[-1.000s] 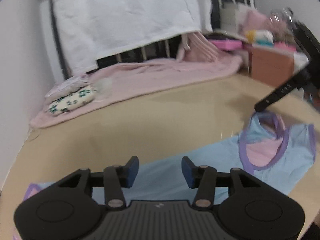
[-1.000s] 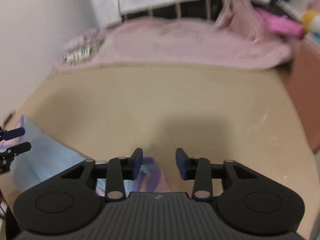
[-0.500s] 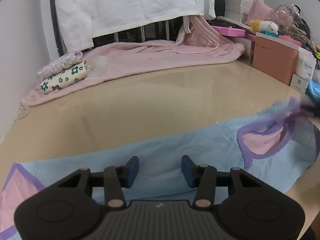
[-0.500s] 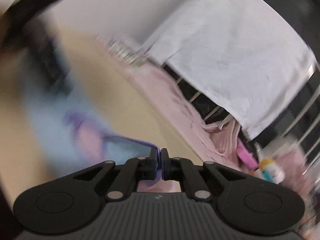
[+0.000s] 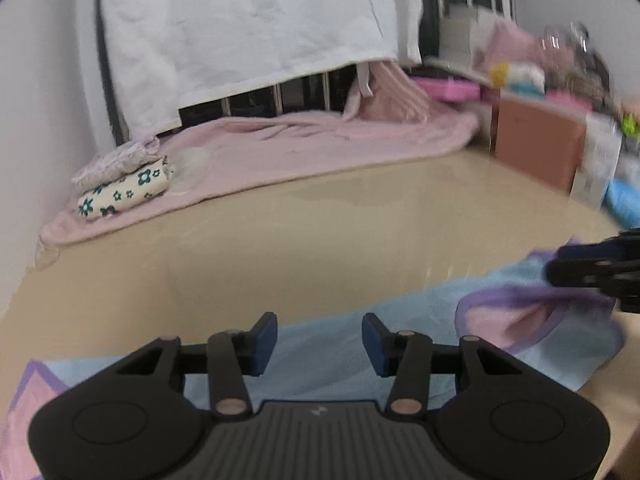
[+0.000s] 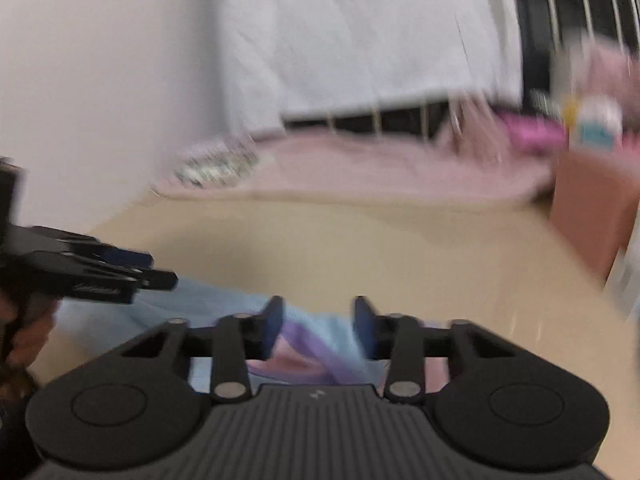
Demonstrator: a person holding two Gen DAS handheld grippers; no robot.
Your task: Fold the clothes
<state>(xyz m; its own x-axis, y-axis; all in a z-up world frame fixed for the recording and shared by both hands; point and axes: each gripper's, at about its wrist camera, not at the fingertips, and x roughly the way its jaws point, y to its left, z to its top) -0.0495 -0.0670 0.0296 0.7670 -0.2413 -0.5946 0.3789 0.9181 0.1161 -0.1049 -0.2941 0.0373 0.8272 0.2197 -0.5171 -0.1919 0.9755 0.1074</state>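
On a beige table, a light blue shirt with purple trim and a pink lining lies spread flat across the near edge. Its purple-edged neck opening sits toward the right of the left wrist view, and a pink and purple corner shows at the far lower left.

The left gripper is low over the middle of the shirt with its two blue-padded fingers spread apart, nothing between them. Whether the fingers touch the cloth cannot be told.

The right gripper is over the neck end of the same shirt, its fingers also spread apart, with blue cloth and the purple trim visible in the gap. It grips nothing. This view is blurred. In the left wrist view the right gripper shows at the right edge, just beside the neck opening.

At the back of the table a pink blanket lies spread out, with a small stack of folded clothes on its left end, the lower one cream with dark flowers. A white sheet hangs behind, over dark railings. To the right stand a brown box and other blurred clutter
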